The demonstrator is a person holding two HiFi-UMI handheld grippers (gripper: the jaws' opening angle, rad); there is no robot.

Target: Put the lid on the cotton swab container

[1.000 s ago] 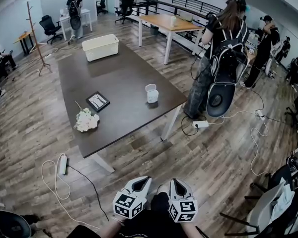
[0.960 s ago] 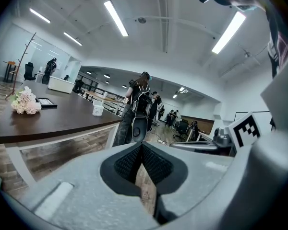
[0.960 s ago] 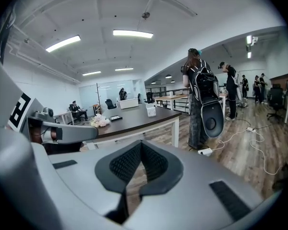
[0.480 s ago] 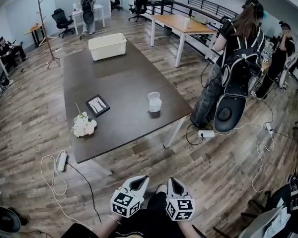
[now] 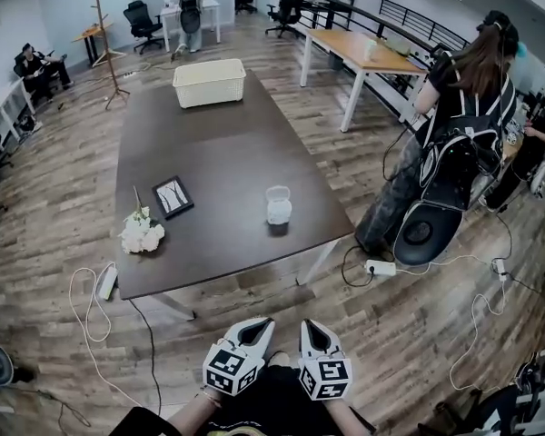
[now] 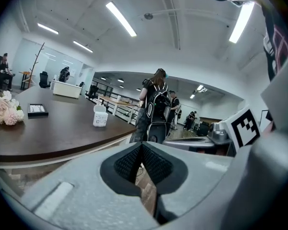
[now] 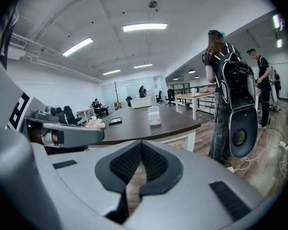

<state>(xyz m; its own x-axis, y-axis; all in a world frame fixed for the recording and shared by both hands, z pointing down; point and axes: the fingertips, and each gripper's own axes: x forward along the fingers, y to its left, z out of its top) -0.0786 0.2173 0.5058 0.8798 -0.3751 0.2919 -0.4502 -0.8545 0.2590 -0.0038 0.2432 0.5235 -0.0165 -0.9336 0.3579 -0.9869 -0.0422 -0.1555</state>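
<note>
The cotton swab container [image 5: 278,205] is a small white tub with its hinged lid standing up, on the dark table [image 5: 218,143] near the right front corner. It also shows far off as the tub [image 6: 100,116] in the left gripper view and as the tub [image 7: 154,116] in the right gripper view. My left gripper [image 5: 258,326] and right gripper [image 5: 312,329] hang side by side close to my body, over the wooden floor, well short of the table. Both are shut with nothing between the pads, as the left gripper [image 6: 142,145] and right gripper [image 7: 141,145] show.
On the table stand a white basket [image 5: 208,83] at the far end, a small picture frame [image 5: 173,196] and a bunch of pale flowers [image 5: 141,234]. A person with a backpack [image 5: 454,153] stands right of the table. Power strips [image 5: 106,281] and cables lie on the floor.
The head view has shifted, so the table and container sit more toward the middle and the person with the backpack further right. Both grippers stay shut and low near my body.
</note>
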